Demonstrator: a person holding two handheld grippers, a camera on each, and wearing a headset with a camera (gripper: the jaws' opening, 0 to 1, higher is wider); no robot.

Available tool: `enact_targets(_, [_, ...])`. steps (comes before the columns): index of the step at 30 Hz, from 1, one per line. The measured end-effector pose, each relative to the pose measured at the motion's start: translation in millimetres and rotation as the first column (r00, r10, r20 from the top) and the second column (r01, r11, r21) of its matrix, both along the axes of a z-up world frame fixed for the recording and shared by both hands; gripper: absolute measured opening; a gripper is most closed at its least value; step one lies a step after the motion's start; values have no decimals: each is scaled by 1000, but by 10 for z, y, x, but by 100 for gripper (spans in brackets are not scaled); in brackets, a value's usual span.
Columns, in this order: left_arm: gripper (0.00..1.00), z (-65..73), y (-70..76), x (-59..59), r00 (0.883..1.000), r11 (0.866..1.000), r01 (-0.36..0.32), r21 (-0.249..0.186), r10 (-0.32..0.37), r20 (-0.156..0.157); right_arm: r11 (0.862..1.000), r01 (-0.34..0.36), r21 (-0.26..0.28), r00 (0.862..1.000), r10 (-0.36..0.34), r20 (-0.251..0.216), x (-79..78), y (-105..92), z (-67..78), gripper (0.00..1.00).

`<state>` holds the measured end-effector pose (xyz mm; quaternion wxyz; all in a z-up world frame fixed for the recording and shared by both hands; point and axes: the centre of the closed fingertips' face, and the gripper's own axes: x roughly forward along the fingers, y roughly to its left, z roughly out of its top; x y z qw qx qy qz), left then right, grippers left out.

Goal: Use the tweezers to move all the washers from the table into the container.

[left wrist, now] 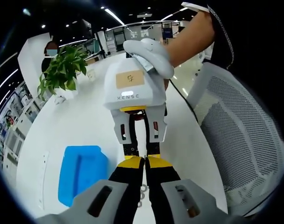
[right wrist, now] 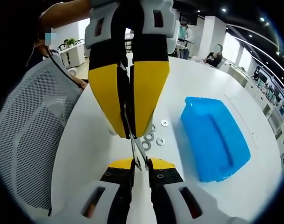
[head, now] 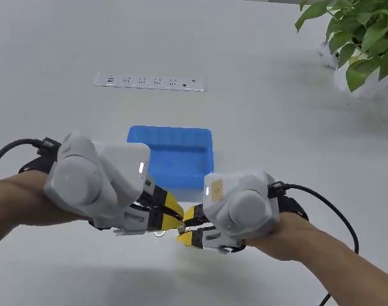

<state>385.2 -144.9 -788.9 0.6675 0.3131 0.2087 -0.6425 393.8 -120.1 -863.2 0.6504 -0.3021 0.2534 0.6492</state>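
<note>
Beside blue container (right wrist: 216, 135), left gripper (right wrist: 129, 132) fingers clamp tweezers (right wrist: 136, 149); right gripper (right wrist: 141, 164) fingers meet tips, grip unclear; washers (right wrist: 149, 136) partly hidden.

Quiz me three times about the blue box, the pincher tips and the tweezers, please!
1. Where is the blue rectangular plastic container?
A. On the white table, beyond the left gripper and the right gripper
B. Lifted up in the right gripper
C. Resting on top of the left gripper

2. What colour are the left gripper's jaw tips?
A. Red
B. Green
C. Yellow

3. What state are the thin metal tweezers in?
A. Lying inside the container
B. Clamped in the left gripper
C. Lying flat on the table, untouched

Answers:
1 A, the head view shows it on the table behind both grippers.
2 C, the right gripper view shows wide yellow tips.
3 B, they stick out from between its shut jaws.
</note>
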Motion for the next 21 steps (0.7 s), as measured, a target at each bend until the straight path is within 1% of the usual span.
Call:
enact_targets(10, [6, -1, -33, 93, 1000, 1000, 8, 3, -8, 2, 1000, 22, 10, 1000, -22, 0, 98, -27, -10, 14])
enact_targets(16, [6, -1, -50, 129, 1000, 1000, 10, 0, -10, -3, 1000, 22, 10, 1000, -22, -5, 117, -30, -32, 14])
enact_targets(21, [6, 18, -54, 154, 1000, 1000, 11, 1, -11, 3, 1000, 23, 14, 1000, -23, -5, 132, -22, -27, 14])
